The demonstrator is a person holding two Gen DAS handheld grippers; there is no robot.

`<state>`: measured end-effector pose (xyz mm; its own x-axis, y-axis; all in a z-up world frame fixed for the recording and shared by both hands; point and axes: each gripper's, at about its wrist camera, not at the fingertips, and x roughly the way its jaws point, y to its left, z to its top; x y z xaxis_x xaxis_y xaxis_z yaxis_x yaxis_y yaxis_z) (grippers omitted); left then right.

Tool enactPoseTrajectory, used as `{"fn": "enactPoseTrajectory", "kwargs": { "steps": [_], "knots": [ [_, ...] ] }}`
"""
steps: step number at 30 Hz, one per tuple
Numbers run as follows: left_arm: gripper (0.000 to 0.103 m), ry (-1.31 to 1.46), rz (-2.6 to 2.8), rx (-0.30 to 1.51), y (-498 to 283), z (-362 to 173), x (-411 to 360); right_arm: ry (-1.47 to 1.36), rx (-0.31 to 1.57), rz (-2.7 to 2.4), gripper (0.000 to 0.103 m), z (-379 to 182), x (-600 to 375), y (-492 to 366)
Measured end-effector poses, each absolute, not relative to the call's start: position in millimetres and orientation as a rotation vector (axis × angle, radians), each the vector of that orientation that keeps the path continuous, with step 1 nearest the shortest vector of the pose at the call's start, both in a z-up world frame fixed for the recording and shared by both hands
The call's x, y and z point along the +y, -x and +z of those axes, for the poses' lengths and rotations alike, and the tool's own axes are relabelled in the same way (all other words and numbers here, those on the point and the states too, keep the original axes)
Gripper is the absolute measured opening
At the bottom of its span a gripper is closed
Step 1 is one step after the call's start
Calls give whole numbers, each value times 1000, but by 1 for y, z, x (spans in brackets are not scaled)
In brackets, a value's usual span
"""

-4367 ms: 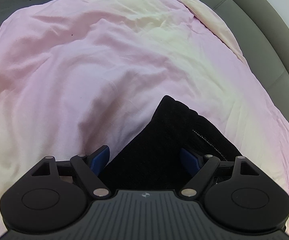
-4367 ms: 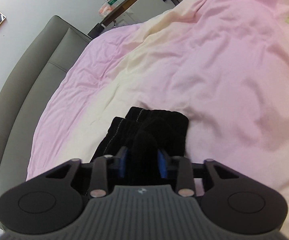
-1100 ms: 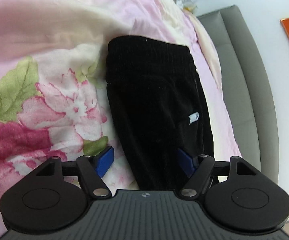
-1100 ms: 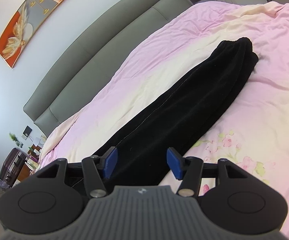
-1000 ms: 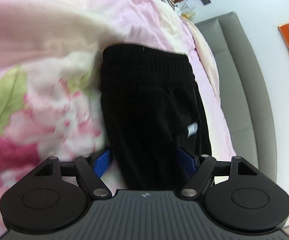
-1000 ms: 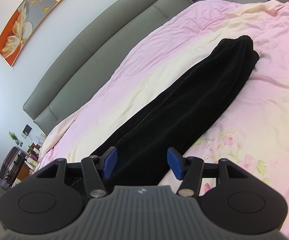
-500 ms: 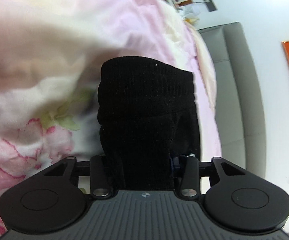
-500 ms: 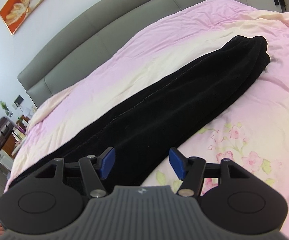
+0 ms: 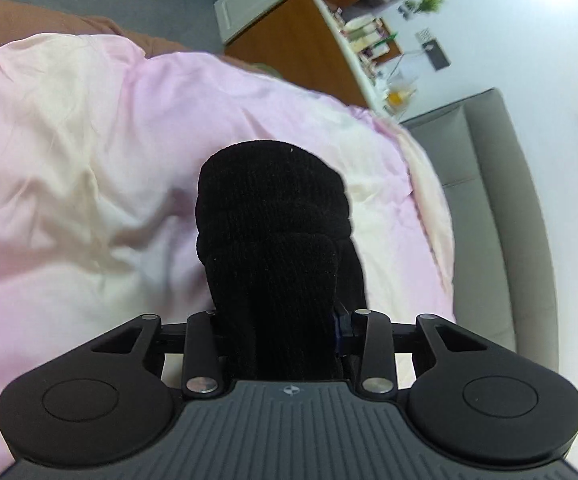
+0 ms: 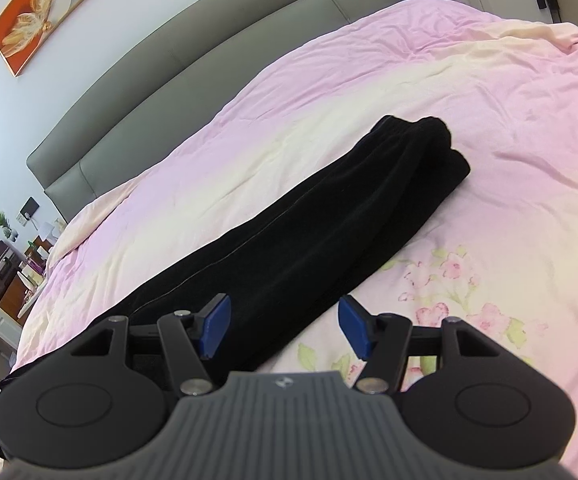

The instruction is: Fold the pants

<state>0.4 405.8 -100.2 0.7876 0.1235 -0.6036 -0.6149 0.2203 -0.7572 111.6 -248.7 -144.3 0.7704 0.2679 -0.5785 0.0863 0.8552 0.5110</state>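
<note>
The bed (image 10: 509, 92) takes up almost everything you see, its pink and cream duvet (image 9: 69, 152) spread loosely with a flower print near your right side, and the grey headboard (image 10: 193, 52) running along the far edge. That broad soft surface is your folding ground, which is why the pants (image 10: 309, 240) lie stretched out along it as a long black strip, doubled leg on leg, one end resting flat toward the middle of the bed.

The other end is bunched and lifted in your left hand-held gripper (image 9: 277, 332). Its jaws have just closed, and the ribbed black fabric (image 9: 273, 216) now fills the gap between them, so you are holding the pants there, probably to carry that end over toward the far one and halve the length.

Your right hand-held gripper (image 10: 283, 328) hangs over the middle of the strip with its blue pads (image 10: 215, 324) set moderately apart and nothing pinched between them; the cloth lies below them. It looks placed to steady or crease the fold line as the lifted end comes over.
</note>
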Motion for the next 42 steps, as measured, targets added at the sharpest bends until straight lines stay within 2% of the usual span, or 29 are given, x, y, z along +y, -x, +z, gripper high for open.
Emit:
{"fn": "enactPoseTrajectory", "kwargs": {
  "steps": [3,6,9,12,16,22,23,24,25,27,31,32,34,38,42],
  "knots": [
    [48,1266,559,571,-10,-127,415,-556,704,108,58,-146,-248,-121],
    [54,1344,609,554,-4,-150,413,-548,726,118,58,-152,-242,-132],
    [56,1333,615,559,-6,-143,413,-517,771,127,56,-162,-231,-140],
    [57,1319,608,559,-9,-142,412,-497,704,31,56,-155,-238,-147],
    [57,1333,605,553,-4,-145,413,-616,605,-126,56,-156,-286,-171],
    [63,1292,601,567,-12,-144,411,-811,633,-209,50,-188,-340,-223],
    [63,1287,599,571,-12,-144,411,-864,660,-189,43,-196,-347,-234],
    [64,1279,596,577,-14,-144,411,-899,697,-180,17,-203,-351,-244],
    [64,1270,594,582,-15,-144,410,-898,724,-192,4,-205,-353,-252],
    [65,1257,591,588,-16,-143,408,-837,717,-193,3,-195,-347,-260],
    [66,1241,590,581,-18,-141,407,-844,410,0,2,-152,-351,-242],
    [66,1239,589,583,-19,-142,407,-818,392,-9,2,-147,-353,-241],
    [66,1236,584,592,-21,-144,406,-814,452,-59,2,-157,-360,-246],
    [66,1239,574,595,-22,-146,406,-821,705,-173,3,-210,-368,-260],
    [66,1248,572,593,-21,-146,407,-927,688,-162,5,-221,-378,-252]
  ]
}}
